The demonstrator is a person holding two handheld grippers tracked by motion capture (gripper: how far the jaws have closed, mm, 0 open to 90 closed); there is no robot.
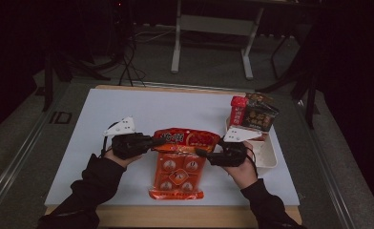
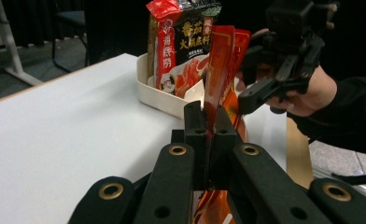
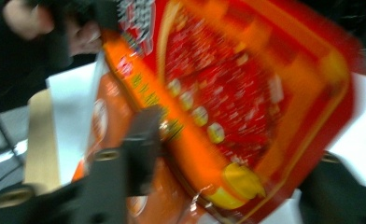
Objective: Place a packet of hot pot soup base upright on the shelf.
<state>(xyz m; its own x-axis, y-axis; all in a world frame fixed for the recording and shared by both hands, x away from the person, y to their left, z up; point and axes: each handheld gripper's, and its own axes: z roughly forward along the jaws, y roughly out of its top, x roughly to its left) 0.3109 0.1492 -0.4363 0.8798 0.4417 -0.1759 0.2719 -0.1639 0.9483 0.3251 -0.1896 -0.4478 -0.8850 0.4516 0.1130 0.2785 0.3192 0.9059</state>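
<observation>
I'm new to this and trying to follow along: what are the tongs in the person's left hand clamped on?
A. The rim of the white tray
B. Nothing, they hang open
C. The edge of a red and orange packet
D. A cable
C: in the left gripper view the left tongs are shut on the thin edge of the red and orange packet, away from the white tray.

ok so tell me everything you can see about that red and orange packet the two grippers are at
The red and orange packet is a flat, glossy pouch, apparently plastic film, printed with food pictures and lettering. It is raised above a second orange pack lying on the white table. The left gripper has its jaws shut on one edge; the right gripper is at the opposite edge, with one jaw in front of it.
</observation>
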